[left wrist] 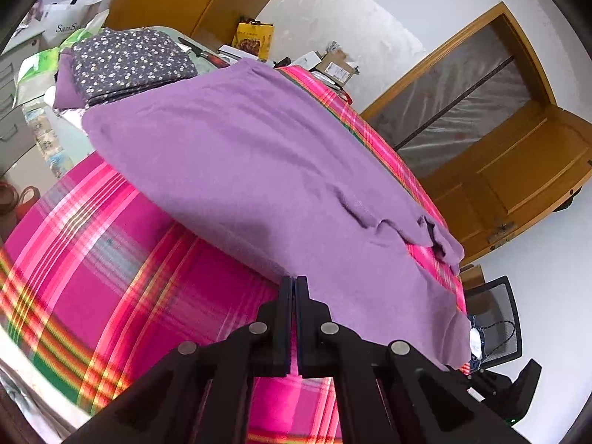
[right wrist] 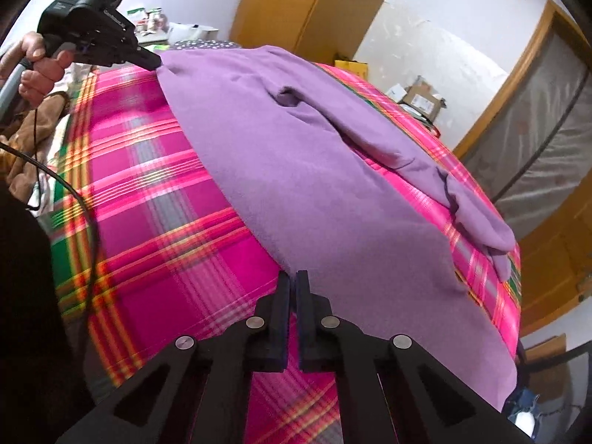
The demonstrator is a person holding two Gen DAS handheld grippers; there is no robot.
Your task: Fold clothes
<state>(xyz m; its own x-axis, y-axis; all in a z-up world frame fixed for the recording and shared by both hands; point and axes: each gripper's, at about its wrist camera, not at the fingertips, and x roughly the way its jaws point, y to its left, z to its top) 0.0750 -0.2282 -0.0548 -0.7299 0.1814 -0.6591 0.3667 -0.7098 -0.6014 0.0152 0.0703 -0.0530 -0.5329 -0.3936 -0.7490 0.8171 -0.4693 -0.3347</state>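
With both grippers' fingers clenched on the near hem of the purple fleece garment [left wrist: 259, 170] across mid-frame, left gripper [left wrist: 295, 285] and right gripper [right wrist: 293, 279], I lift evenly, keeping the edge taut.

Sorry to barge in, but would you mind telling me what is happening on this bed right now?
A person is folding a purple garment spread flat on a pink plaid bedspread, with a handheld claw in each hand. The left claw and the right claw are each shut on the garment's near edge, at opposite ends of it. A folded floral garment already lies at the far end.
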